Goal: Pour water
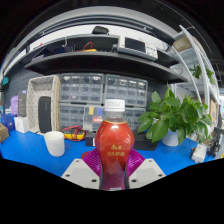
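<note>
- Around our bottle we see a blue table with a white cup standing on it, off to the left and well apart from the bottle.
- To the right stands a leafy green plant in a white pot, near the bottle but not touching it.
- Behind, against the wall, sit grey drawer cabinets with many small compartments, and above them a shelf loaded with assorted items we cannot make out.
- A small yellow and red object lies on the table at the foot of the cabinets; we cannot tell what it is.
- Nothing stands between the bottle and the cup.
- Our gripper points forward over the table, roughly level, with the bottle upright in it.
- Its two fingers are clamped on the bottle, the magenta pads pressing its lower body from both sides.
- The bottle is clear plastic, rounded at the shoulder, filled with red liquid, carrying a label and topped by a white screw cap.
</note>
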Tool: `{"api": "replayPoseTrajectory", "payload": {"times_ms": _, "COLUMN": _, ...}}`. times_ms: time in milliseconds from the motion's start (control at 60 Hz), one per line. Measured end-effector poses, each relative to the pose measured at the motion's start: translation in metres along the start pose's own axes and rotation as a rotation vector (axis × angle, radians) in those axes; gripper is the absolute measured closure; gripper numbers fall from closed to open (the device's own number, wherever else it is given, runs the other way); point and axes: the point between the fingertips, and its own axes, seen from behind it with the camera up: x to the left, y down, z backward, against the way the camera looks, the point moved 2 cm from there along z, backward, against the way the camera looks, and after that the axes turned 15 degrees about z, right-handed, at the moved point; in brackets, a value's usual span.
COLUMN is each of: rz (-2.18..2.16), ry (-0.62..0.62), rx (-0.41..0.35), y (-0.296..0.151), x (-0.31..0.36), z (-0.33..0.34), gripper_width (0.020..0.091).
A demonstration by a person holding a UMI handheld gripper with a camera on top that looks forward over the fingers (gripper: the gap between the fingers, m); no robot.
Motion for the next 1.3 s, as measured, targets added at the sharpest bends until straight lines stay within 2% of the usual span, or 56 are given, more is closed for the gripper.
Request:
{"api": "replayPoseTrajectory", "payload": {"times_ms": 250, "rz": 0.124, "ry": -0.013, "rx": 0.012, "y": -0.007, "x": 0.007, "z": -0.006, "gripper_width": 0.0814}}
{"api": "replayPoseTrajectory", "payload": {"times_ms": 450, "rz": 0.574, "ry": -0.016, "rx": 0.041, "y": -0.030, "x": 0.013, "z": -0.053, "gripper_width": 0.0815}}
{"api": "replayPoseTrajectory", "payload": {"times_ms": 717, "rz": 1.295, "ry": 0.047, "rx": -0.062, "y": -0.093, "x": 0.043, "z": -0.105, "gripper_width": 0.0816}}
{"api": "replayPoseTrajectory", "payload": {"times_ms": 1000, "rz": 1.929, "ry": 0.087, "rx": -0.153, "y": -0.105, "x": 0.087, "z": -0.127, "gripper_width": 0.0816}}
{"api": "replayPoseTrajectory", "payload": {"times_ms": 1133, "rz": 2.147, "ry": 0.156, "rx": -0.212, "y": -0.114, "x": 0.100, "z": -0.130, "gripper_width": 0.0817}}
{"api": "replayPoseTrajectory", "payload": {"times_ms": 1217, "rz": 2.210, "ry": 0.191, "rx": -0.216, "y": -0.117, "x": 0.104, "z": -0.131, "gripper_width": 0.0817}}
{"api": "replayPoseTrajectory", "payload": {"times_ms": 1300, "rz": 2.211, "ry": 0.171, "rx": -0.197, "y": -0.111, "x": 0.104, "z": -0.134, "gripper_width": 0.0816}}
